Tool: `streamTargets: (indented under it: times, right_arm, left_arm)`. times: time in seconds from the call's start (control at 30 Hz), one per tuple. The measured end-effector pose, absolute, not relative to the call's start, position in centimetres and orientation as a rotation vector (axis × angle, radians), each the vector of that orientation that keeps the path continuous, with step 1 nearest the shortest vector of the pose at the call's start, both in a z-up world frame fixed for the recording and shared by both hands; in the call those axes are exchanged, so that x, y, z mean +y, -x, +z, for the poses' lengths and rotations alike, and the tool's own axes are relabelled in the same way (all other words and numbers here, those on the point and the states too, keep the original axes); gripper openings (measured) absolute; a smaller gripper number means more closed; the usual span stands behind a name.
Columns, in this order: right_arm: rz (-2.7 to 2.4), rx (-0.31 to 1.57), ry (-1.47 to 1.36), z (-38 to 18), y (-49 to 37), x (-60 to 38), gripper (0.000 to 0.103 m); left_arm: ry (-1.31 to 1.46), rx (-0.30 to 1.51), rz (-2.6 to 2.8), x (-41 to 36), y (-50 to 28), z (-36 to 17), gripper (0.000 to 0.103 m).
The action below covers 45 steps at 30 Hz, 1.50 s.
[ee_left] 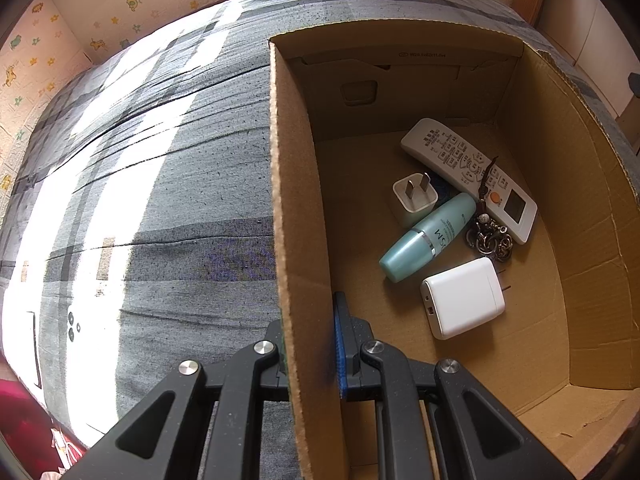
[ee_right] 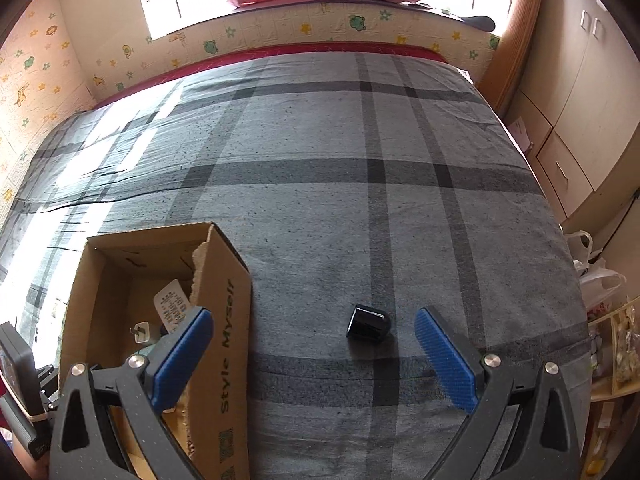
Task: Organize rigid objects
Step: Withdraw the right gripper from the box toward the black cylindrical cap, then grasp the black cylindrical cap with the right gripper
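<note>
My left gripper (ee_left: pixel 310 340) is shut on the left wall of the cardboard box (ee_left: pixel 288 200), one finger outside, one inside. In the box lie a white remote (ee_left: pixel 468 176), a teal bottle (ee_left: pixel 426 238), a small white plug (ee_left: pixel 414 200), a white charger (ee_left: pixel 464 298) and a metal keychain (ee_left: pixel 490 238). My right gripper (ee_right: pixel 314 354) is open wide and empty above the bed. A small black cap-like object (ee_right: pixel 368 325) lies on the sheet between its fingers, nearer the right one. The box (ee_right: pixel 224 320) is at that view's lower left, under the left finger.
The box rests on a bed with a grey plaid sheet (ee_right: pixel 340 184). A padded wall with animal stickers (ee_right: pixel 280 36) runs behind it. Cabinets (ee_right: pixel 576 112) and cluttered shelves (ee_right: pixel 612 360) stand right of the bed. A white device (ee_left: pixel 72 324) lies in glare at left.
</note>
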State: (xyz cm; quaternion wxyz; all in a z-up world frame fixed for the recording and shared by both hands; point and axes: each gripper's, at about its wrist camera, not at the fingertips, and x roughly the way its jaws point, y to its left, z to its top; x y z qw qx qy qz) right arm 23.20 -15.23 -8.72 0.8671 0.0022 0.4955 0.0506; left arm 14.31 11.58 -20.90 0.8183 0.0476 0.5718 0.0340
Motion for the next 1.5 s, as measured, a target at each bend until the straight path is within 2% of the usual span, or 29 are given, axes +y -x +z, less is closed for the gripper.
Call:
streamTargets:
  times: [0.73, 1.07, 1.1, 1.2, 1.3, 1.5]
  right_arm:
    - [-0.012, 1.212, -0.067, -19.8, -27.5, -19.3, 0.103]
    - [-0.024, 1.246, -0.087, -22.1, -28.3, -19.9, 0.102]
    - [-0.023, 1.246, -0.089, -22.1, -28.4, -20.0, 0.1]
    - [-0.017, 1.255, -0.09, -22.3, -28.3, -20.0, 0.082]
    - [-0.005, 1.271, -0.109, -22.4, -28.3, -19.9, 0.048]
    - [-0.01, 1.245, -0.061, -21.5, -27.4, -19.2, 0.048]
  left_arm:
    - [-0.113, 1.218, 0.076, 11.3, -14.3, -21.0, 0.013]
    - [-0.113, 1.218, 0.075, 11.1, -14.3, -21.0, 0.014]
    - [-0.113, 1.219, 0.075, 11.2, -14.3, -21.0, 0.014]
    - [-0.109, 1.219, 0.075, 11.2, -14.3, -21.0, 0.014]
    - [-0.109, 1.217, 0.077, 11.3, -14.3, -21.1, 0.014]
    - [-0.108, 1.217, 0.077, 11.3, -14.2, -21.1, 0.014]
